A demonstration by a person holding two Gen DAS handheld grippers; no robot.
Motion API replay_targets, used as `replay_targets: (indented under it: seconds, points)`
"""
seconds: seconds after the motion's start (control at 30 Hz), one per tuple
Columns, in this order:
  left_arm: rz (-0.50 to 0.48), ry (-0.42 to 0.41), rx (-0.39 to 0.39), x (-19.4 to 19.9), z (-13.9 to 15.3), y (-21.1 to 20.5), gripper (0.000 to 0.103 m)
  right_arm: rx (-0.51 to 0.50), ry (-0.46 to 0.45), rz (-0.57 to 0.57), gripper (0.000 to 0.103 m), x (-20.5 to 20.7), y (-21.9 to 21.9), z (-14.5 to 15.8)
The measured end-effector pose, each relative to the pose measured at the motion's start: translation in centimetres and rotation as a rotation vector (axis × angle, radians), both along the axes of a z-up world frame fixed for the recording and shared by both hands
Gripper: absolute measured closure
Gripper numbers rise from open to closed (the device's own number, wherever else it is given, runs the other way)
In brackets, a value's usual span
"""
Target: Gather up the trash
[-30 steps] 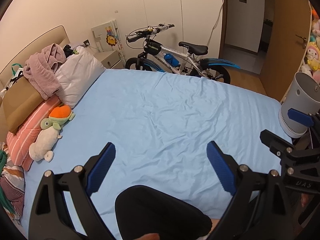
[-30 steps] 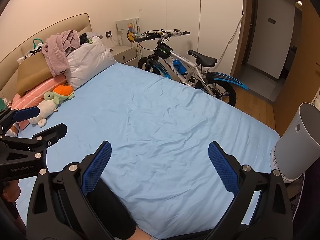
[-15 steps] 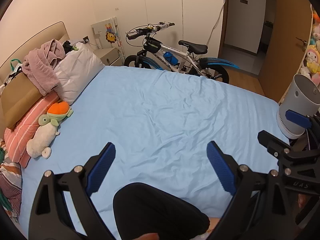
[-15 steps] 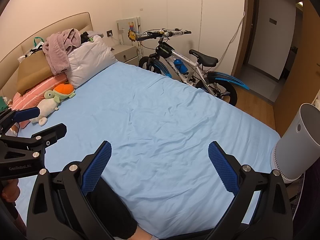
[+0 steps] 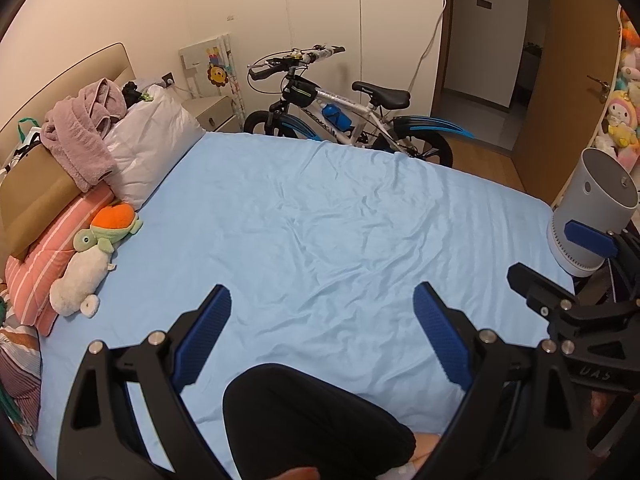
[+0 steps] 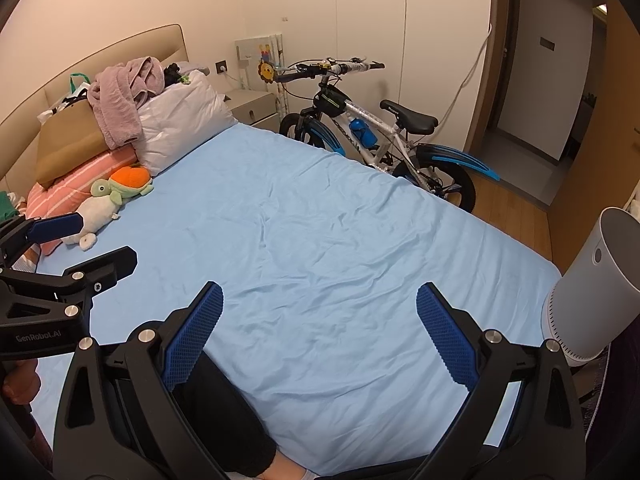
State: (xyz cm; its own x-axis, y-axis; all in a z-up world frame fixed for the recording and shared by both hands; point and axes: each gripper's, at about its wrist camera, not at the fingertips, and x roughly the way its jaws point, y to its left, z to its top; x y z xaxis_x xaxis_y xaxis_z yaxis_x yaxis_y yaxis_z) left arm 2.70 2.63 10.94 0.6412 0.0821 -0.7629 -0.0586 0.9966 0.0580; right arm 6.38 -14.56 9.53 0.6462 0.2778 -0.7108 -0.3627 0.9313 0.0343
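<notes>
Light blue bed sheet (image 5: 340, 240) fills the middle of both views, wrinkled. You can't make out any trash on it; the task's thing isn't identifiable in either view. Bicycle (image 5: 348, 120) stands upper centre, just beyond the bed's far edge. White cylindrical appliance (image 5: 592, 216) sits at right edge, beside the bed corner. Pillow pile (image 5: 152, 144) with pink towel (image 5: 80, 136) upper left; turtle plush (image 5: 108, 232) below it on the sheet. Your black-clad knee (image 5: 312, 420) is bottom centre. Your left gripper (image 5: 320, 340) is spread wide, nothing between the blue pads. Right gripper (image 6: 320, 336) likewise wide apart, holding nothing.
</notes>
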Motion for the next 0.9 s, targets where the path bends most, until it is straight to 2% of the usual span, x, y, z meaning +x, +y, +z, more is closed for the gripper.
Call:
replay_targets:
  seconds: [0.9]
  points:
    - [-0.010,-0.007,-0.002,-0.31,0.29,-0.14,0.011,-0.002,-0.004,0.005,0.009,-0.65,0.08,0.38]
